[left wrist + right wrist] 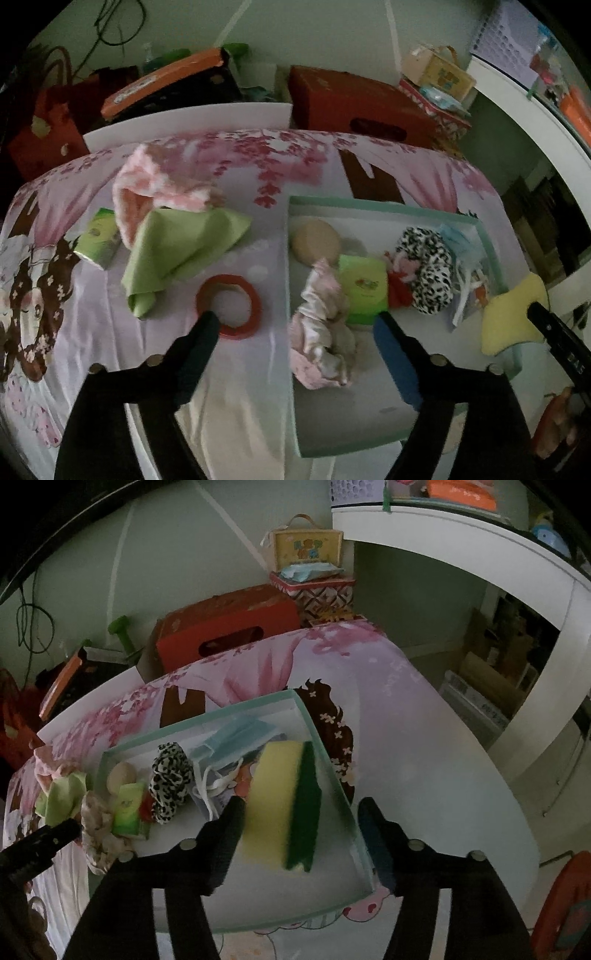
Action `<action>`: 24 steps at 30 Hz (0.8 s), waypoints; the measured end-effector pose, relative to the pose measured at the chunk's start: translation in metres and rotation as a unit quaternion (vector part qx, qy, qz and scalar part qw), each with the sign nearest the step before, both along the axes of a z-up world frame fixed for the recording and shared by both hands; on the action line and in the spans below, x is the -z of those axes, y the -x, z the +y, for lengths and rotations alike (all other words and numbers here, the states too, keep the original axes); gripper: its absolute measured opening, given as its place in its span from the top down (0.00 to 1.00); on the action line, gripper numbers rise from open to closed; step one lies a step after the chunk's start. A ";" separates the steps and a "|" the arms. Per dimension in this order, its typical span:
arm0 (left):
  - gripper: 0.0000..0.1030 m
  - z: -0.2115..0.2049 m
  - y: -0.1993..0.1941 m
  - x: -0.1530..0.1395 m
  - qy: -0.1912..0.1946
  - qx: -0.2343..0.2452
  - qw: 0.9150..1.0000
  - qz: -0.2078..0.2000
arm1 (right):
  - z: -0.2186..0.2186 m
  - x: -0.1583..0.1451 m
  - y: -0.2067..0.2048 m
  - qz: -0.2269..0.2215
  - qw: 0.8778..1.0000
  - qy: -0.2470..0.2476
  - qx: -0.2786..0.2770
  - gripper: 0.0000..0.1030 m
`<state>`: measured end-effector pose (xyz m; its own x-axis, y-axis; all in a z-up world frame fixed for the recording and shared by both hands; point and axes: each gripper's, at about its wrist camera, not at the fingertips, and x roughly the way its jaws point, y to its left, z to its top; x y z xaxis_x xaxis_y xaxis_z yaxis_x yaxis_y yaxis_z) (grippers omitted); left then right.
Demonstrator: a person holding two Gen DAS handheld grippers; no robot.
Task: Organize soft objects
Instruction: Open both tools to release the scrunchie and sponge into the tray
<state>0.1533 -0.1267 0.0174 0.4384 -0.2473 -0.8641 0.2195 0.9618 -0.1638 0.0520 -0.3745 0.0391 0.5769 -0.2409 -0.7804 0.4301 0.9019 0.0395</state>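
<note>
1. Tray (pixel 384 208) on bench holds puff (pixel 316 242), leopard scrunchie (pixel 428 269), masks (pixel 236 734), green pack (pixel 364 291).
2. Left gripper (pixel 295 325) fingers released, above pink scrunchie (pixel 321 332) on tray's near-left rim.
3. Right gripper (pixel 301 812) fingers spread; sponge (pixel 280 805) between them, tilted, long axis pointing away, only the left finger touching it.
4. Outside tray: tape ring (pixel 229 306), green cloth (pixel 181 254).

The printed sheet (pixel 240 369) over the worktop looks like smooth cloth with a faint sheen, and the pink scrunchie (pixel 321 332) is glossy satin. The sponge (pixel 273 805) is porous yellow foam with a rough green scouring layer; the green cloth (pixel 177 251) is matt.
</note>
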 end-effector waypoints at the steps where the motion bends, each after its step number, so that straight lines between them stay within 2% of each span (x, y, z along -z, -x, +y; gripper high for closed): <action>1: 0.13 0.002 -0.001 0.000 -0.001 -0.005 1.000 -0.001 | 0.000 0.000 0.000 0.000 1.000 0.000 0.000 0.30; 6: 0.12 0.011 -0.004 0.003 -0.008 -0.023 1.000 0.001 | 0.001 0.002 -0.002 0.003 1.000 0.002 -0.005 0.17; 10: 0.09 0.014 -0.005 0.004 -0.009 -0.031 0.999 0.002 | 0.002 0.002 -0.002 -0.001 1.000 0.003 -0.009 0.00; 12: 0.03 0.015 -0.005 0.005 -0.008 -0.037 0.999 0.002 | 0.002 0.002 -0.001 -0.002 1.000 0.002 -0.011 0.00; 24: 0.03 0.020 -0.006 0.008 -0.011 -0.051 0.999 0.003 | 0.004 0.006 -0.004 0.006 1.000 0.006 -0.010 0.00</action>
